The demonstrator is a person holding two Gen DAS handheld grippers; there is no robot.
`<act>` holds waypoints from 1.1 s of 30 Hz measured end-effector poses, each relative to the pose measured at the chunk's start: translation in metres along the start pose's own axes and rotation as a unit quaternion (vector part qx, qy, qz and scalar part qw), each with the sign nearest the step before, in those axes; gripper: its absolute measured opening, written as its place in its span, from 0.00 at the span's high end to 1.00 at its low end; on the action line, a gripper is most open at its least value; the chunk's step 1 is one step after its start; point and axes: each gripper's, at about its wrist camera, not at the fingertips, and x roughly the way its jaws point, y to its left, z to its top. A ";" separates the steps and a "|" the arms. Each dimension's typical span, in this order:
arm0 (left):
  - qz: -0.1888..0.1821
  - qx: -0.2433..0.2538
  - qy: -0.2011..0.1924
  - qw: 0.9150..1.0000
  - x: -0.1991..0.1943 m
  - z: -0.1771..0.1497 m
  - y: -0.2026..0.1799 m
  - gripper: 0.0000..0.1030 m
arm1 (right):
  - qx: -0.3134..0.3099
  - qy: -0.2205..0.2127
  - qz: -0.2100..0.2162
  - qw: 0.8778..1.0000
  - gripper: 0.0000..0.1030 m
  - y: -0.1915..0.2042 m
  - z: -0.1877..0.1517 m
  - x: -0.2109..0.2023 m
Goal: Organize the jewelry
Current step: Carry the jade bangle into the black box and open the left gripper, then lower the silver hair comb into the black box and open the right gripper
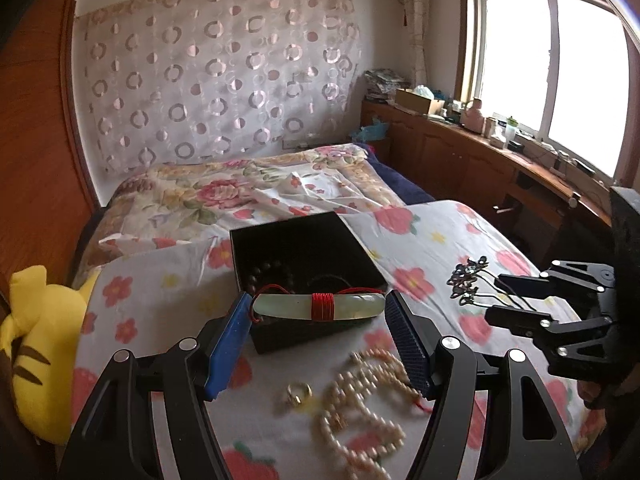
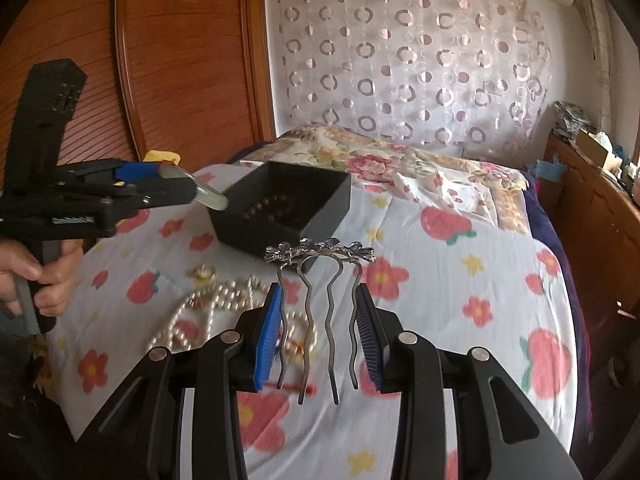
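Observation:
My left gripper [image 1: 318, 306] is shut on a pale green jade bangle piece [image 1: 320, 305] wound with red cord, held just above the near edge of the open black box [image 1: 280, 236]. Dark bead bracelets [image 1: 266, 270] lie inside the box. My right gripper [image 2: 319, 292] is shut on a metal hair comb [image 2: 320, 280] with a jewelled flower top, lifted over the bedspread. In the left wrist view that right gripper [image 1: 494, 296] and comb [image 1: 468, 280] hang to the right of the box. A pearl necklace [image 1: 360, 404] and a gold ring [image 1: 298, 394] lie on the cloth below.
A flowered bedspread [image 2: 460, 280] covers the bed. A yellow plush toy [image 1: 36, 344] sits at the left edge. Wooden wardrobe doors [image 2: 180, 60] stand on the left, a cluttered wooden counter [image 1: 500, 148] under the window on the right. A hand [image 2: 36, 276] grips the left tool's handle.

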 end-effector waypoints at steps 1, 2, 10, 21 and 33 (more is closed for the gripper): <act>0.001 -0.001 0.003 1.000 0.007 0.004 0.003 0.37 | -0.001 -0.001 0.001 1.000 0.62 -0.001 0.004 0.002; 0.001 -0.001 0.004 1.000 0.011 0.006 0.004 0.37 | -0.001 -0.002 0.003 1.000 0.62 -0.003 0.009 0.005; 0.003 -0.009 0.024 1.000 0.053 0.022 0.021 0.36 | -0.009 -0.002 0.017 1.000 0.62 -0.012 0.043 0.032; 0.006 -0.019 0.019 1.000 0.068 0.033 0.037 0.36 | -0.024 0.013 0.041 0.999 0.62 -0.008 0.070 0.070; 0.046 -0.035 0.003 0.998 0.045 0.029 0.073 0.29 | -0.049 0.034 0.068 0.996 0.62 0.016 0.090 0.119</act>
